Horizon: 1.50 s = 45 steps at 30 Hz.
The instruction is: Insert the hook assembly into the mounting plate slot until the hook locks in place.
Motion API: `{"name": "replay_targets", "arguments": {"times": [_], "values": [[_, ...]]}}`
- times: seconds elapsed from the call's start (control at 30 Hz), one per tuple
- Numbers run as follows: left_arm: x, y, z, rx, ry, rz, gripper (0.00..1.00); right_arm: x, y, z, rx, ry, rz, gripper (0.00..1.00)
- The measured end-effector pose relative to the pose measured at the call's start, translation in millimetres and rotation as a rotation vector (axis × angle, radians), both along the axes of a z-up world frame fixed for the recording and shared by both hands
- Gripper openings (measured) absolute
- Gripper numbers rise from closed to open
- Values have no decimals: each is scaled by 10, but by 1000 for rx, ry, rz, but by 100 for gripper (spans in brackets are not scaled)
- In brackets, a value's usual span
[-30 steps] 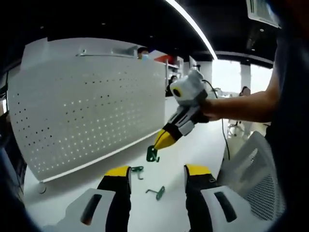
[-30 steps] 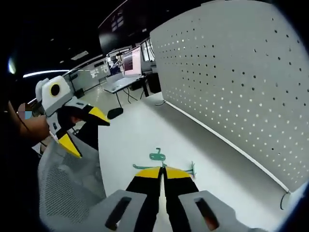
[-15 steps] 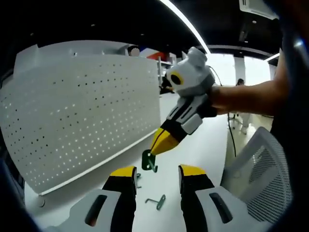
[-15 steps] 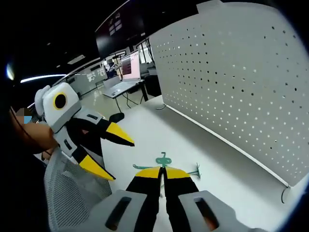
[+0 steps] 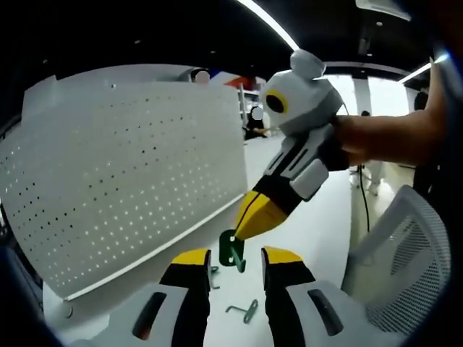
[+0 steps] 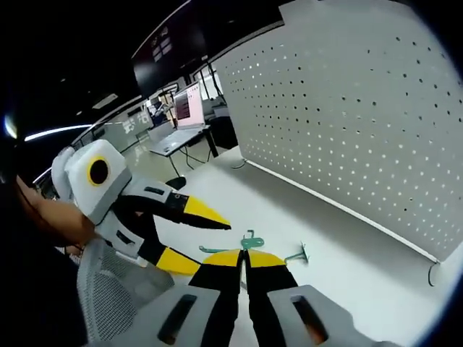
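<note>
I see the white perforated mounting plate (image 5: 123, 181) standing upright along the white bench (image 6: 347, 246). My right gripper (image 5: 242, 230) has its yellow tips pressed together on a green hook (image 5: 230, 251), held above the bench in front of the plate. My left gripper (image 5: 235, 259) sits just beside it, jaws apart — empty. Two more green hooks (image 5: 246, 311) lie on the bench.

No text, label, brand, number or sign can be read in either view; the bright monitor (image 6: 187, 107) far behind the desk is too blurred to make out.
</note>
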<state>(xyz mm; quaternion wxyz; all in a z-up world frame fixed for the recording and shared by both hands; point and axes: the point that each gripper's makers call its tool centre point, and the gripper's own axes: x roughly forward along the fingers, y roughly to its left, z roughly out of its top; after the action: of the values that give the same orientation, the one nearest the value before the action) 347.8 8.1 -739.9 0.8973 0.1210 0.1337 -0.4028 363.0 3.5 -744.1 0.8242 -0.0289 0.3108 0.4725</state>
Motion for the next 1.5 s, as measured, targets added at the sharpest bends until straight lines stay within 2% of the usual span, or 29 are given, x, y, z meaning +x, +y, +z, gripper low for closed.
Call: {"name": "replay_targets", "arguments": {"times": [0.27, 1.1, 1.33, 1.43, 1.5], "values": [[18, -31, -10, 28, -37, -10, 19, 1, -19, 26, 24, 33, -37, 0], [41, -91, -11, 33, -61, -13, 5, -54, -35, 62, 72, 94, -77, 0], [40, -78, -8, 21, -55, 0, 4, -62, -27, 71, 72, 93, -78, 1], [49, -65, 19, 7, -56, 11, 3, -44, -2, 127, 89, 52, -64, 1], [64, -49, 38, -1, -55, 25, 3, -39, 3, 131, 91, 55, -64, 1]]}}
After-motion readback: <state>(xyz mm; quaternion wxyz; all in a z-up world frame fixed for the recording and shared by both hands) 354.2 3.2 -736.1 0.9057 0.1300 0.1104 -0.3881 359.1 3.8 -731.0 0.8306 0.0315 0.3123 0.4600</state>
